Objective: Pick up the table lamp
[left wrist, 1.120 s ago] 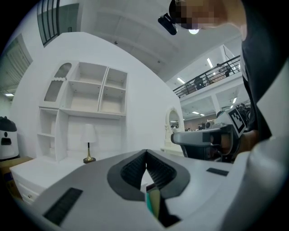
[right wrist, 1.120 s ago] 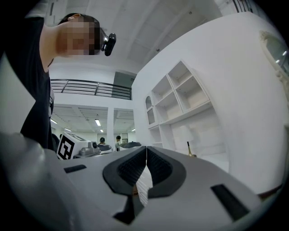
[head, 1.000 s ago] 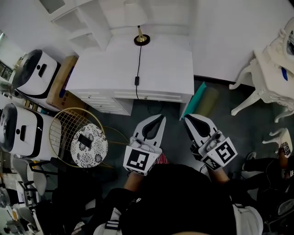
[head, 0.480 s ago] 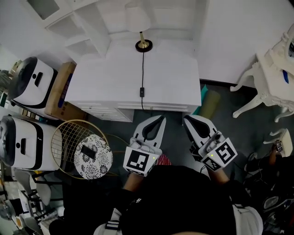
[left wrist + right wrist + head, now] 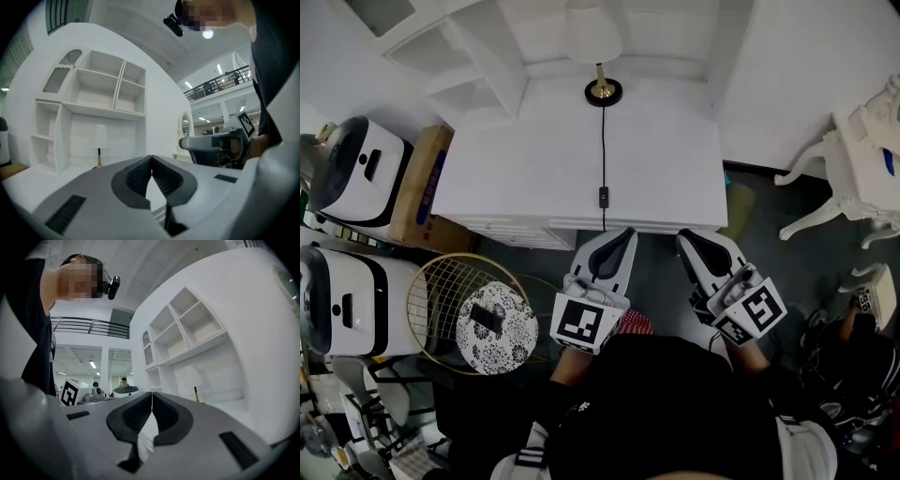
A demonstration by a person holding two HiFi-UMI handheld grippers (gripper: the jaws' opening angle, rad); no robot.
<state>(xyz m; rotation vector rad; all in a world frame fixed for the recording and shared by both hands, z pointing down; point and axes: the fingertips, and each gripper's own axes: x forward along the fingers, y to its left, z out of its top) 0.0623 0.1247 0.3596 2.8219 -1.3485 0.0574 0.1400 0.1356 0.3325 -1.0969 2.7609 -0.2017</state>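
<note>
The table lamp, with a white shade (image 5: 592, 33) and a black-and-brass base (image 5: 603, 92), stands at the back of the white desk (image 5: 516, 159). Its black cord (image 5: 603, 150) runs forward across the desktop and over the front edge. My left gripper (image 5: 624, 234) and right gripper (image 5: 683, 238) are both shut and empty, side by side, with their tips at the desk's front edge. The lamp is far from both. In the left gripper view the lamp (image 5: 99, 140) stands beyond the shut left gripper (image 5: 151, 159). In the right gripper view the lamp (image 5: 193, 380) shows right of the shut right gripper (image 5: 152, 394).
White shelving (image 5: 478, 47) rises behind and left of the lamp. Two white appliances (image 5: 361, 164) and a cardboard box (image 5: 417, 187) sit left of the desk. A gold wire basket with a patterned disc (image 5: 495, 321) stands on the floor at left. A white chair (image 5: 862, 159) is at right.
Both grippers have advanced together toward the desk, still shut. Their tips went from well short of the desk to its front edge, and the lamp sits lower in the head view.
</note>
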